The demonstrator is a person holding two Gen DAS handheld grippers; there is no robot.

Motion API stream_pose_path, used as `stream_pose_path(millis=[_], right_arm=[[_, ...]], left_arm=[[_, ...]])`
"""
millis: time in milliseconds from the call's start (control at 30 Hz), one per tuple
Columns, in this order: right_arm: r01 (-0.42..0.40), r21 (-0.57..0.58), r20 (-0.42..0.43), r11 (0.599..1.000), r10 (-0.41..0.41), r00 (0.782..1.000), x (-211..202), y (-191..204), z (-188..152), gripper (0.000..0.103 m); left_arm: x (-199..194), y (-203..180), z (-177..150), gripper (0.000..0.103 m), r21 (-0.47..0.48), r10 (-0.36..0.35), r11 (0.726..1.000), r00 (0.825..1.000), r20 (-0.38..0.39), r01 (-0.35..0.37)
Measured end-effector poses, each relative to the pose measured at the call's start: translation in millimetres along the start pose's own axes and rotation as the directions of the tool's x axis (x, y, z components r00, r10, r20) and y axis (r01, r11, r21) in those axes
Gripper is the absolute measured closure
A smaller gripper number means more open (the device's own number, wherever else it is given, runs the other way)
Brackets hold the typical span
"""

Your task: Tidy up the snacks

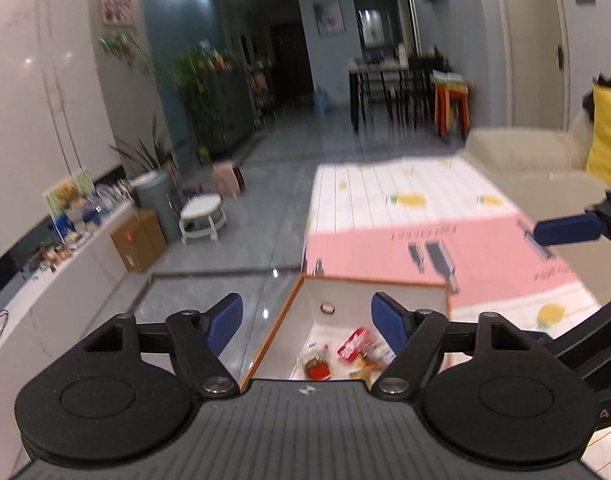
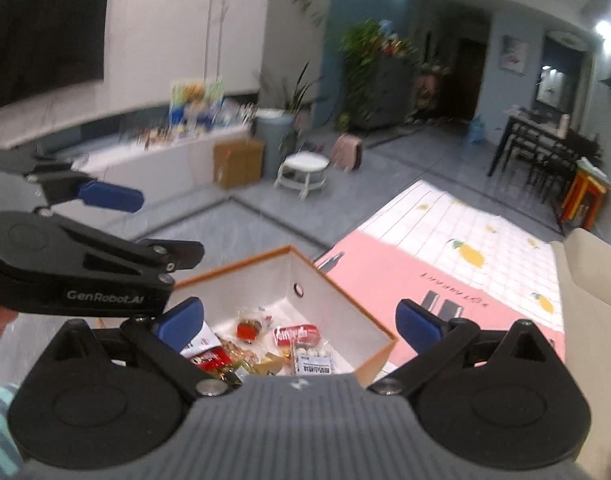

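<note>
Both tools, our left tool and right tool, hang released and empty above the box; the snacks lie inside it, below and ahead of us.

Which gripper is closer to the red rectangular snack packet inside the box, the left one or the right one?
Too close to call. Left gripper and right gripper both hover open above the orange-edged box, side by side, with the red packet below and between each one's fingers.

Snack packets are gathered in an open box, which is set on a mat. A sofa is placed right of the mat, a stool behind the box.
</note>
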State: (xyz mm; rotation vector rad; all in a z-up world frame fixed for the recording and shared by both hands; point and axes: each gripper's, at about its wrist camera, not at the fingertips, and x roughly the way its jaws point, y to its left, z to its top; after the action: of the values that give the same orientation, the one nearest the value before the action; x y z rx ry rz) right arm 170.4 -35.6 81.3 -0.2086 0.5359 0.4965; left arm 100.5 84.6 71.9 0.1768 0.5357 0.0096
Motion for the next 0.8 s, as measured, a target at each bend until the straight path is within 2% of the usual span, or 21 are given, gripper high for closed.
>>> stream_pose_path(millis=[167, 367, 533, 667, 800], right_arm=[[0.049, 0.027, 0.098, 0.998, -0.052, 0.994, -66.3, 5.7, -13.9, 0.004], [0.095, 0.085, 0.135, 0.992, -0.106, 0.985, -124.6, 8.4, -39.6, 0.004], [0.079, 0.158, 0.116, 0.984, -0.098, 0.988, -151.1, 9.6, -61.1, 0.004], [0.085, 0.174, 0.067, 0.981, -0.098, 0.993, -160.3, 14.0, -79.8, 0.004], [0.111, 0.171, 0.006, 0.979, -0.114, 0.994, -165.1, 17.1, -103.2, 0.004]], left_arm=[[-48.4, -11.2, -2.1, 0.014, -0.064, 0.04, 0.997, 0.994, 0.104, -0.033], [-84.2, -25.1, -13.4, 0.014, -0.097, 0.08, 0.993, 0.987, 0.138, -0.067], [-100.7, -36.6, -30.9, 0.014, -0.131, 0.074, 0.989, 0.993, 0.092, -0.062], [-100.9, -42.3, -45.1, 0.014, -0.136, 0.056, 0.989, 0.998, -0.001, -0.055], [-100.3, -42.4, -57.3, 0.014, -0.157, 0.044, 0.986, 0.996, -0.079, -0.056]])
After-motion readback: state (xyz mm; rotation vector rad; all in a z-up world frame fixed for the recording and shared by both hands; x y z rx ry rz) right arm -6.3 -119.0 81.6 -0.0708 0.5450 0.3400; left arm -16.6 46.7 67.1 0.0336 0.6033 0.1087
